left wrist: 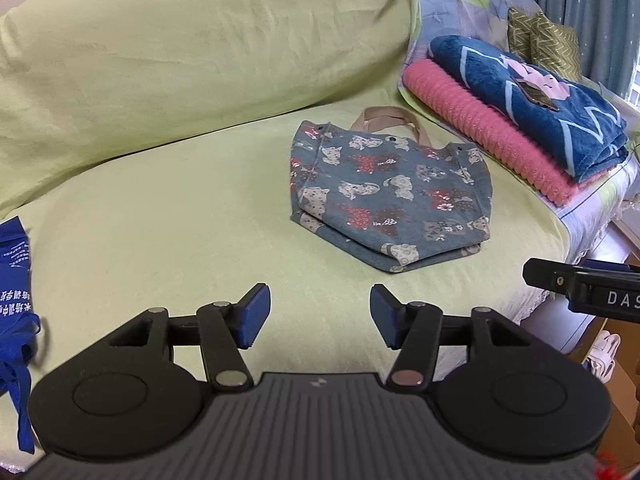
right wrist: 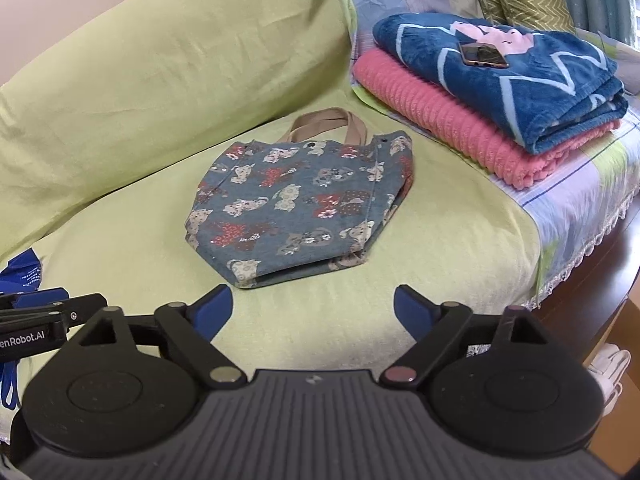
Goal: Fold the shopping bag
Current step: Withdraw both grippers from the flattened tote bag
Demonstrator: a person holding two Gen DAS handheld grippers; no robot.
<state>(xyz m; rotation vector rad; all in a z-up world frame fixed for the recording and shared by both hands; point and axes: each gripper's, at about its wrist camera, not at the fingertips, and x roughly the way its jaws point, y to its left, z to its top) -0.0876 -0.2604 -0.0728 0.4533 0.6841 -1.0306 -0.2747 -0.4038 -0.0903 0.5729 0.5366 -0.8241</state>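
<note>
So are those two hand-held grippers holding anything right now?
Nothing. The left hand-held gripper and right hand-held gripper are both open, short of the shopping bag.

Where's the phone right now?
In the right wrist view, upper right: the phone lies on the folded blue patterned blanket, which sits on the pink knitted blanket.

The right gripper [left wrist: 592, 294], at the right edge of the left wrist view, shows the white letters "DAS". The left gripper [right wrist: 36, 322], at the left edge of the right wrist view, reads "enRobot.AI". White characters on the blue bag [left wrist: 16, 280] at far left are too small to read.
</note>
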